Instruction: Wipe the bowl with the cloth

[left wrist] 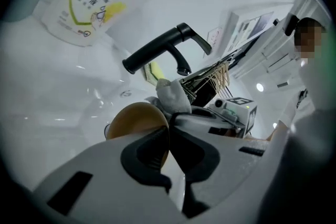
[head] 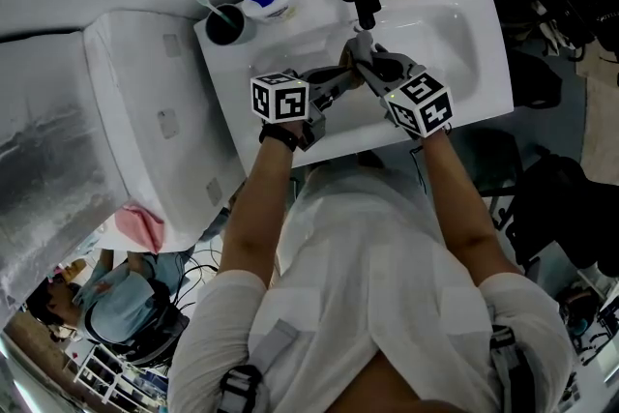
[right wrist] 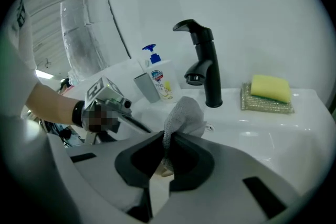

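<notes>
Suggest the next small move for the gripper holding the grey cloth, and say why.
Probably sweep the right gripper slightly so its bunched grey cloth rubs along the round tan bowl. The left gripper is shut on the bowl's rim over the white ceramic sink, and the cloth sits right beside it; contact is unclear.

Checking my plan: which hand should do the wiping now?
Right. The right gripper is shut on the cloth, close to the bowl; the left gripper is shut on the bowl's rim, steadying it.
</notes>
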Tool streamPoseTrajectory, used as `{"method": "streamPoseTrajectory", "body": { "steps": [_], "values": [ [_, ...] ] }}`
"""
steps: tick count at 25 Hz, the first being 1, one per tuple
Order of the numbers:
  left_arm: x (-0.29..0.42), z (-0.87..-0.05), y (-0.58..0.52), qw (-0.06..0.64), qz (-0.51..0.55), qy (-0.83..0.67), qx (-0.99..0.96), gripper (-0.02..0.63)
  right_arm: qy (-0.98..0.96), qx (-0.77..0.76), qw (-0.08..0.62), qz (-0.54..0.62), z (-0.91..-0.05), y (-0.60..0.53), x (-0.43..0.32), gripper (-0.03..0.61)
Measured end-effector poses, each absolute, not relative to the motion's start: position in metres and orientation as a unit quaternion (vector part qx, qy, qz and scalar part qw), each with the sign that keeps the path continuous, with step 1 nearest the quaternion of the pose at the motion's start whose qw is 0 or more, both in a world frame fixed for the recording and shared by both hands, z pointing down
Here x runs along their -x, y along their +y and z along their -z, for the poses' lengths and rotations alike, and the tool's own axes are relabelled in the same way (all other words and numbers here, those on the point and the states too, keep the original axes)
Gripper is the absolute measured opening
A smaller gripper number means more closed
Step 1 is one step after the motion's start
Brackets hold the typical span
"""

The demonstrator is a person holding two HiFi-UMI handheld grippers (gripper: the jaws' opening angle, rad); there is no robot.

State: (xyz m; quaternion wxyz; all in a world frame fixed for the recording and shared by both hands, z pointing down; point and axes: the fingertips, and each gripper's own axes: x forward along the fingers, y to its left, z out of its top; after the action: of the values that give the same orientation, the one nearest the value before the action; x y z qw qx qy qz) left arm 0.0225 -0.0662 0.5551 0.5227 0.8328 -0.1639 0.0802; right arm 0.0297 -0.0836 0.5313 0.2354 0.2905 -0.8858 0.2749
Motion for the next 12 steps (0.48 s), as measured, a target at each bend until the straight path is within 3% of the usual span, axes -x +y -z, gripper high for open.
{"method": "streamPoseTrajectory", "body": {
  "steps": [6, 12],
  "values": [
    [-0.021, -0.555, -0.071, 0.523, -0.069, -0.164, -0.834, 0.023, -0.893, -0.269, 0.251, -0.259, -0.531, -0.076, -0.024, 0.041],
    [-0.026, -0.543, -0.049, 0.472, -0.097, -0.104, -0.87, 0.023, -0.884, -0.283, 0.267, -0.258, -0.537, -0.09, -0.041, 0.041]
  ]
}}
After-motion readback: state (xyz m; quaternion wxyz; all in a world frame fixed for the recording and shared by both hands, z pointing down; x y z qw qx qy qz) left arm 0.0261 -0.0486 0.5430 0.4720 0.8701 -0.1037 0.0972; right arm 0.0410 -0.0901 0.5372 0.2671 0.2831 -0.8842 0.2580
